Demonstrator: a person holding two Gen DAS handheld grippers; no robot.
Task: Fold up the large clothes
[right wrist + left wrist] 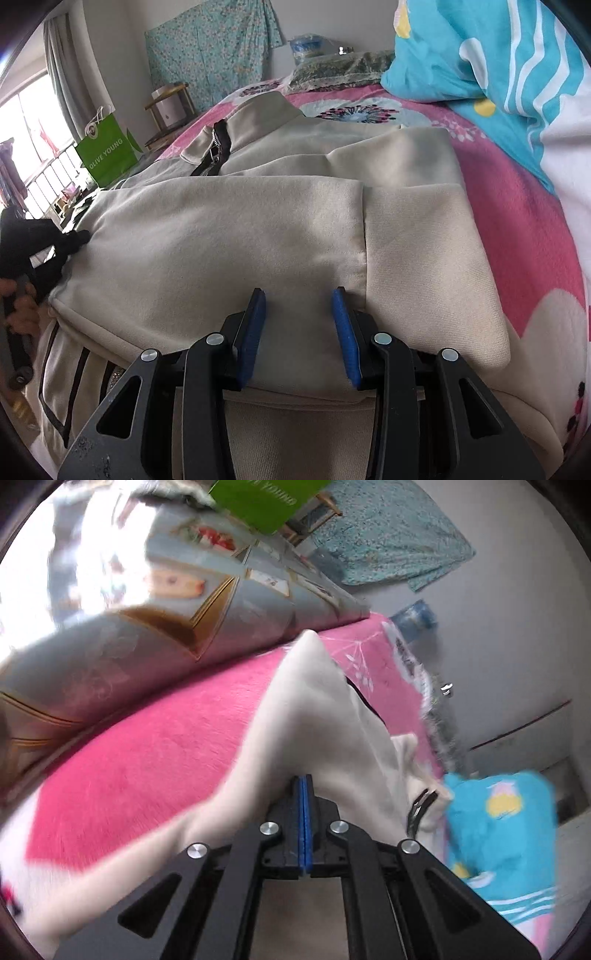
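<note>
A large cream zip-up jacket (258,221) lies on a pink bed cover (517,221), its sleeves folded across the body and its black zipper (218,147) near the collar at the far end. My right gripper (299,295) is open, its blue pads low over the jacket's near fold. My left gripper (304,779) is shut on the jacket's edge (314,720) and lifts it off the pink cover (166,746); it also shows at the left edge of the right wrist view (74,240), pinching the jacket's left side.
A turquoise pillow (498,55) lies at the right of the bed. A patterned cushion (343,70) sits at the far end. A green paper bag (107,155) and a small wooden stand (170,107) are on the floor to the left, by a window.
</note>
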